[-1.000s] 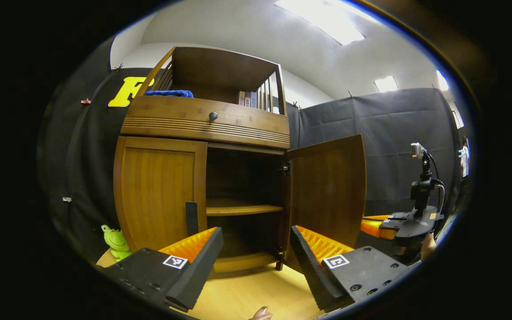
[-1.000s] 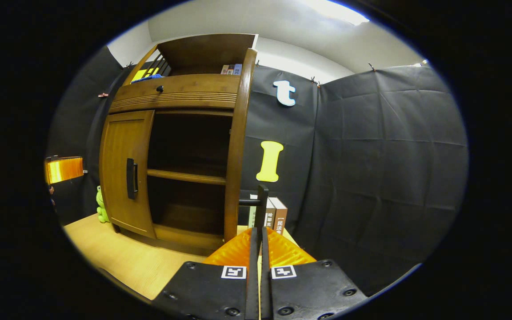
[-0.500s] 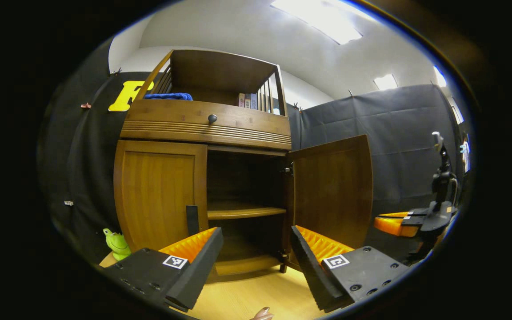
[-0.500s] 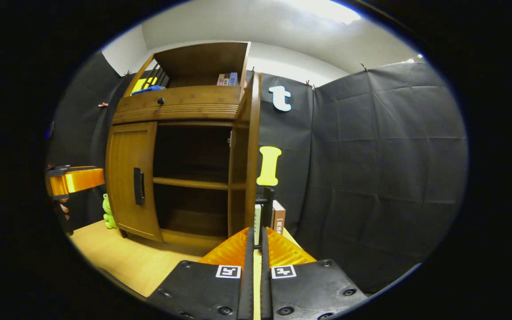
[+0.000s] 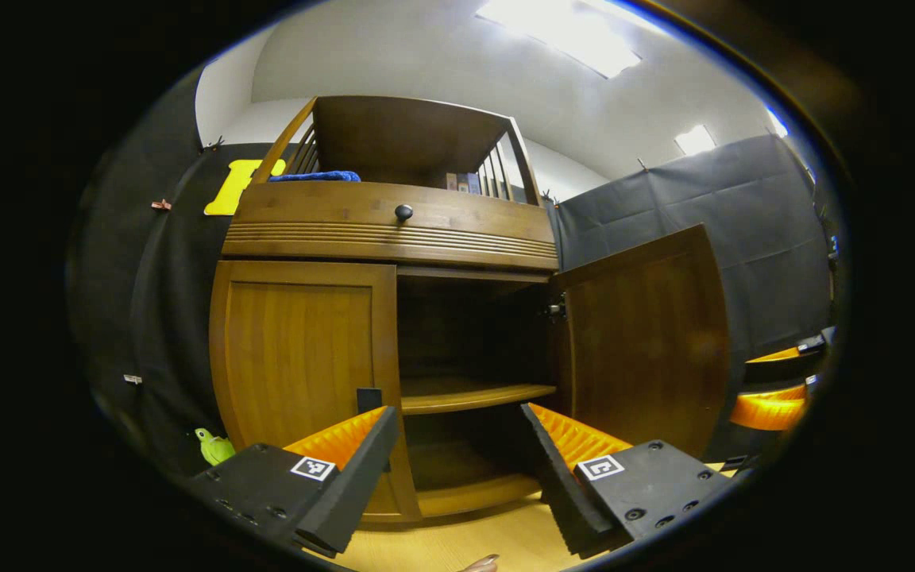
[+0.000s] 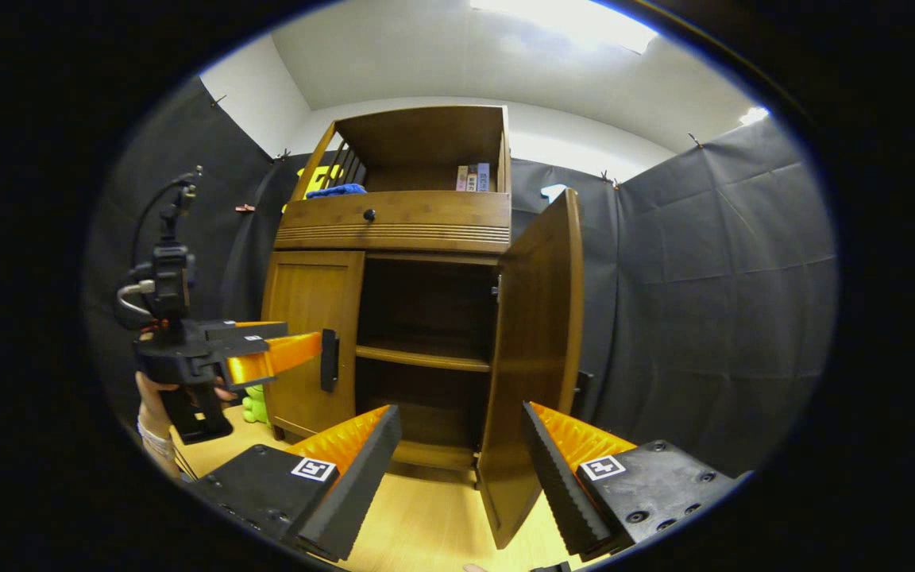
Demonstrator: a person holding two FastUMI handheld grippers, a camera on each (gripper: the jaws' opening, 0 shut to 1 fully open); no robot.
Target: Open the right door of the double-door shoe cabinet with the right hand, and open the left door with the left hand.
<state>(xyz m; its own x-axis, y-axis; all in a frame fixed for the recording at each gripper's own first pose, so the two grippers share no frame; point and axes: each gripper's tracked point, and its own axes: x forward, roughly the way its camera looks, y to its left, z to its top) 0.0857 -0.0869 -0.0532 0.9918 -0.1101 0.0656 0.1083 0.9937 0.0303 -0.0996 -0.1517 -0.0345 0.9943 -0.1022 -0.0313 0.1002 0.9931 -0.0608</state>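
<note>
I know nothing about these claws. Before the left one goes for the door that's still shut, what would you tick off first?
1. Right door swung open: ok.
2. Right claw let go, open, holding nothing: ok.
3. Left door shut, so there is work left: ok.
4. Left claw open wide enough for the handle: ok.
5. Left claw lined up on the handle: cannot tell; in the right gripper view its fingers reach toward it, contact unclear.
6. Room for the left door to swing; a green toy sits by the cabinet's corner: cannot tell.
</note>
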